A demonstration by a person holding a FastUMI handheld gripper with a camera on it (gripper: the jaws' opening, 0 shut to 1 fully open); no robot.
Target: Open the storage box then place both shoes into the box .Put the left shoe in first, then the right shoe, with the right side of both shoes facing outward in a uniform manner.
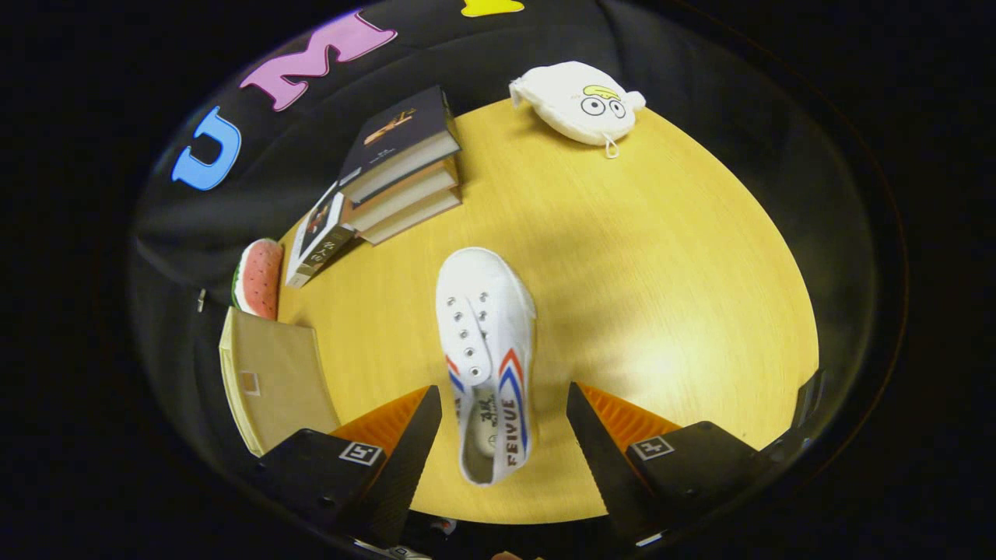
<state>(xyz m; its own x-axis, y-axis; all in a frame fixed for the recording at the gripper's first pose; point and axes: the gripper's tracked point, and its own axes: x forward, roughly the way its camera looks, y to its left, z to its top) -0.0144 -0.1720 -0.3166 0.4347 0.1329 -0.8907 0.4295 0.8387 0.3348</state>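
One white shoe (486,358) lies on the table (661,257), heel between my open tongs (504,404), its long axis running straight ahead, toe away.

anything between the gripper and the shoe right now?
Nothing visible. The white shoe lies on the yellow table, its heel between the open fingers of the hand-held gripper. The stacked books and the white plush toy sit well beyond it.
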